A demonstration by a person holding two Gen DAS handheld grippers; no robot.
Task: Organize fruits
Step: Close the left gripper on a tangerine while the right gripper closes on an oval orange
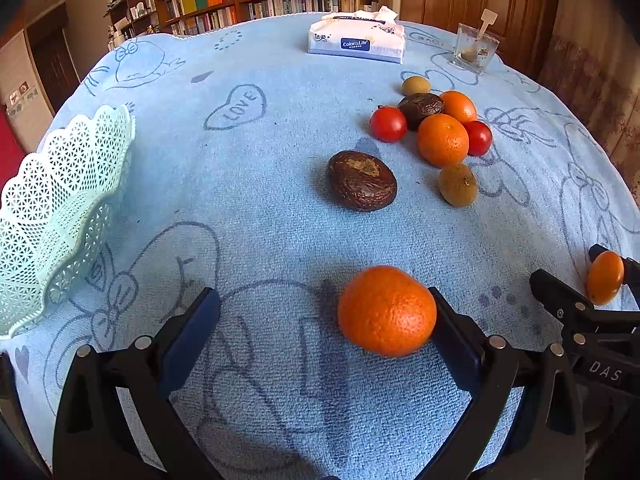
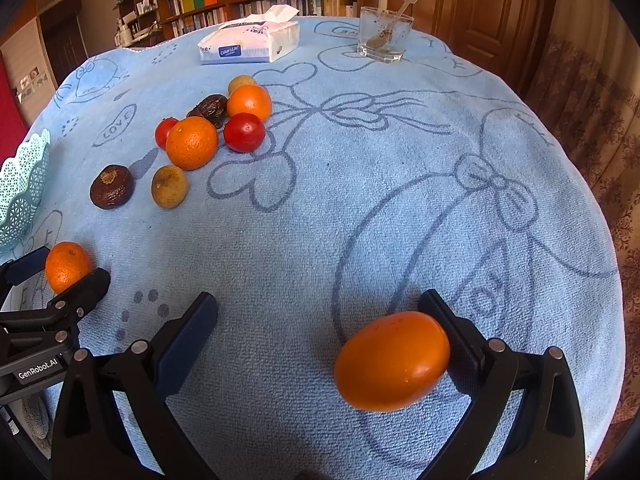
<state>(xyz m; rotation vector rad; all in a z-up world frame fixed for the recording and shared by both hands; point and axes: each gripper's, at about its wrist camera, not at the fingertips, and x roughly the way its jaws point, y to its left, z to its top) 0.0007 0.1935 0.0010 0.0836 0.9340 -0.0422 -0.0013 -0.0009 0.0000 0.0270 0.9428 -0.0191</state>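
Note:
My left gripper [image 1: 322, 296] is open over the blue cloth. A rough-skinned tangerine [image 1: 387, 311] lies between the jaws, against the right finger only. My right gripper [image 2: 320, 300] is open too, and a smooth orange fruit [image 2: 392, 360] rests against its right finger. Further back lies a cluster of fruit: two tangerines [image 1: 443, 140], two red tomatoes [image 1: 388, 124], two dark brown fruits [image 1: 362, 181] and two small greenish-brown ones [image 1: 458, 185]. A pale green lattice basket [image 1: 60, 216] stands at the left.
A tissue pack [image 1: 356, 40] and a glass with a spoon [image 1: 474, 50] stand at the table's far edge. The blue towel [image 2: 400, 200] covers the round table. Bookshelves and a wooden door are behind.

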